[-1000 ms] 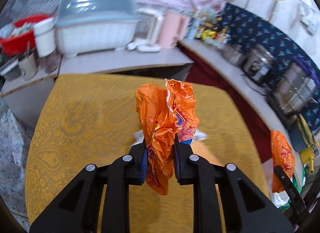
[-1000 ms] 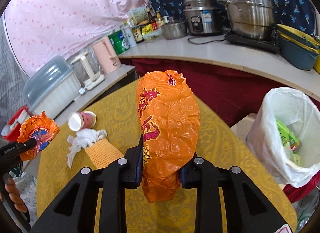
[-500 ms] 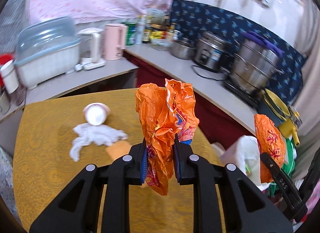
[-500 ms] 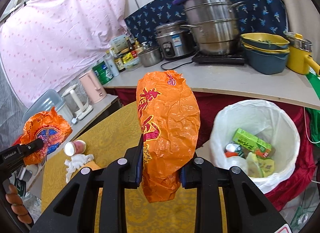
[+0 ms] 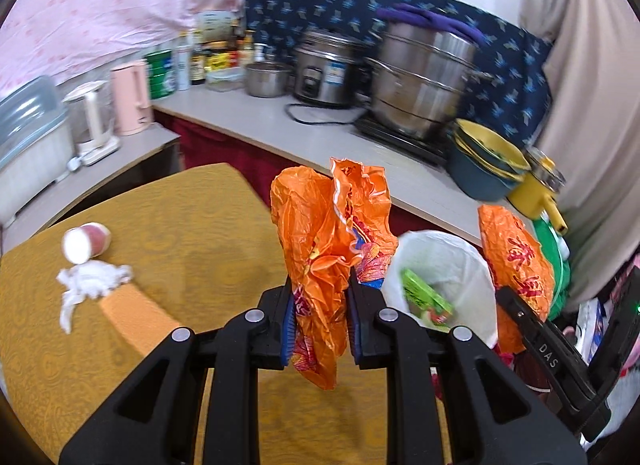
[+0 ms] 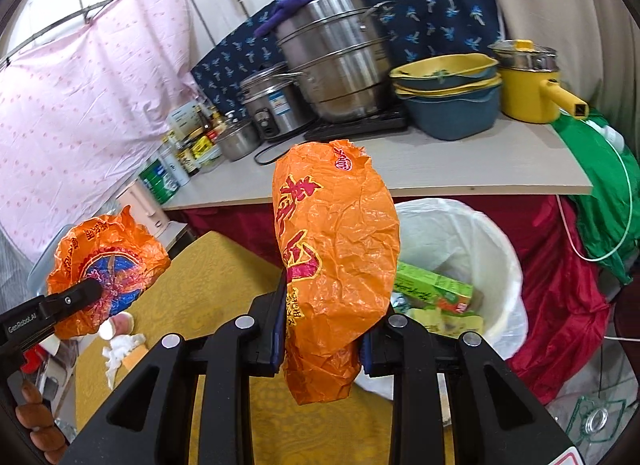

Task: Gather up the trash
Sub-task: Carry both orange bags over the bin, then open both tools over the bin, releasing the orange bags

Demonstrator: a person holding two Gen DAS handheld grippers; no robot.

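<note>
My left gripper [image 5: 319, 305] is shut on a crumpled orange wrapper [image 5: 332, 233], held above the yellow table's [image 5: 180, 225] right edge. My right gripper [image 6: 323, 325] is shut on an orange plastic bag [image 6: 340, 249], held just left of the white-lined trash bin [image 6: 496, 241]. The bin also shows in the left wrist view [image 5: 464, 261], with a green box and other trash inside. A pink cup [image 5: 86, 239] on its side, a white tissue [image 5: 90, 281] and an orange sponge [image 5: 136, 317] lie on the table.
A counter [image 5: 320, 141] behind the table carries a rice cooker [image 5: 326, 67], a steel steamer pot [image 5: 424, 81], stacked bowls [image 5: 486, 163] and a yellow pot [image 6: 528, 81]. A pink kettle [image 5: 130, 97] and a dish rack [image 5: 28, 141] stand at the left.
Both grippers have swung right, away from the table's middle toward the trash bin, still holding their wrappers. The bin is now close in both views.
</note>
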